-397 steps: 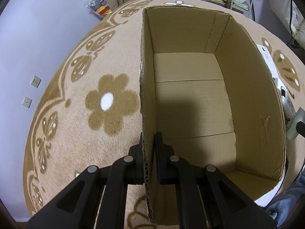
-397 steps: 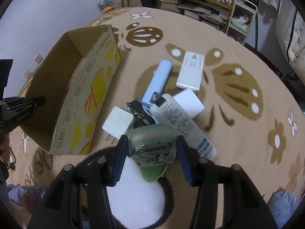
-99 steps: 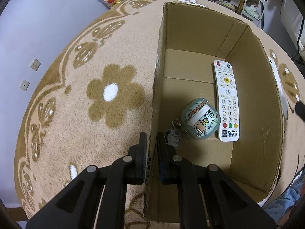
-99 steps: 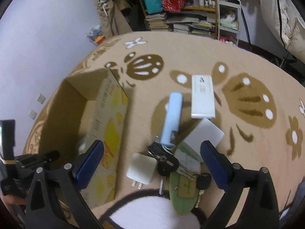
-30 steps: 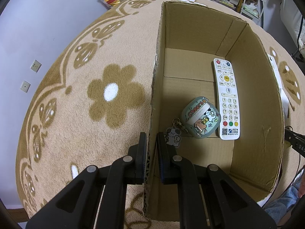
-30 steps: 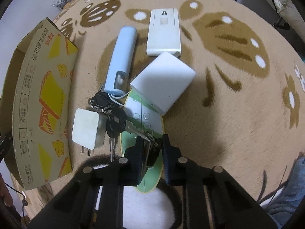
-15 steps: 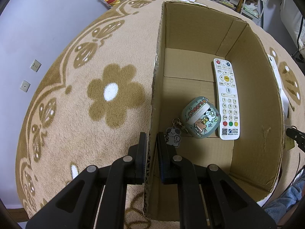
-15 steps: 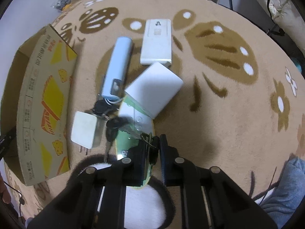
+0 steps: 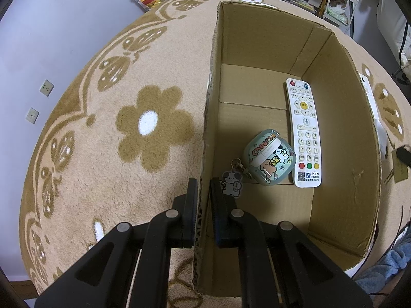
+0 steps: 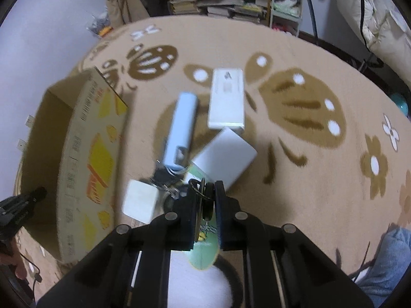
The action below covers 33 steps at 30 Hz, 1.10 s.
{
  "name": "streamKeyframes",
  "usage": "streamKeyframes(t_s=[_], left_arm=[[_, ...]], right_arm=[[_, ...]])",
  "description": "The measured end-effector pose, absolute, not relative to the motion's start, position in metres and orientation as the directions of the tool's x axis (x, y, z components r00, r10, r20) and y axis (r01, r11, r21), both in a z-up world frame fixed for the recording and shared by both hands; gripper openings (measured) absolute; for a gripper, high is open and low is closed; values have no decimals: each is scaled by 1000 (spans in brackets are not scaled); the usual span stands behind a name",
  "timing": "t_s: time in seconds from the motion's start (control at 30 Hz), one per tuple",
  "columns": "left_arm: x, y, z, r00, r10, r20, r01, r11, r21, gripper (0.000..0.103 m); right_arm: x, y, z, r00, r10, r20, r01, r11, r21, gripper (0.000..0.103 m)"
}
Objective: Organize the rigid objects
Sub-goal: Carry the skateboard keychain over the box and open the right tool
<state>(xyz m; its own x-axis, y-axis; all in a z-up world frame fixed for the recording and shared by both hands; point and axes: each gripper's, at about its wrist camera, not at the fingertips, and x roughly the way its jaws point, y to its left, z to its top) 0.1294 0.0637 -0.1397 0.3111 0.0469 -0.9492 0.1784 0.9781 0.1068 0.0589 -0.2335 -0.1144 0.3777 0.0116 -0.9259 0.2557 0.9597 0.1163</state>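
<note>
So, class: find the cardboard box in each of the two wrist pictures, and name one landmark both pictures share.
Left wrist view: the cardboard box fills the centre and right, and the left gripper is shut on its near wall.
Right wrist view: the same box stands at the left edge, printed side facing the camera.
Shared landmark: the tan flower-patterned rug.

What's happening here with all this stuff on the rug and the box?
A person is tidying small things off the rug into a cardboard box, with a gripping tool in each hand. The left tool is clamped on the box's wall. The box already holds a white remote and a green earbud case. The right tool has just closed on a bunch of keys; a blue power bank, white boxes and a charger lie on the rug.
</note>
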Motion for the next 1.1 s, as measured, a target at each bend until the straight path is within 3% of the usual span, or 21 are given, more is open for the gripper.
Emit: streamKeyframes(t_s=[0.5, 1.1], left_arm=[[130, 63, -140, 312, 50, -949, 184, 977, 112, 8], [129, 63, -140, 311, 47, -949, 182, 977, 108, 8]], right_arm=[[75, -174, -51, 616, 107, -780, 73, 979, 192, 14], [79, -100, -53, 632, 226, -741, -115, 973, 198, 14]])
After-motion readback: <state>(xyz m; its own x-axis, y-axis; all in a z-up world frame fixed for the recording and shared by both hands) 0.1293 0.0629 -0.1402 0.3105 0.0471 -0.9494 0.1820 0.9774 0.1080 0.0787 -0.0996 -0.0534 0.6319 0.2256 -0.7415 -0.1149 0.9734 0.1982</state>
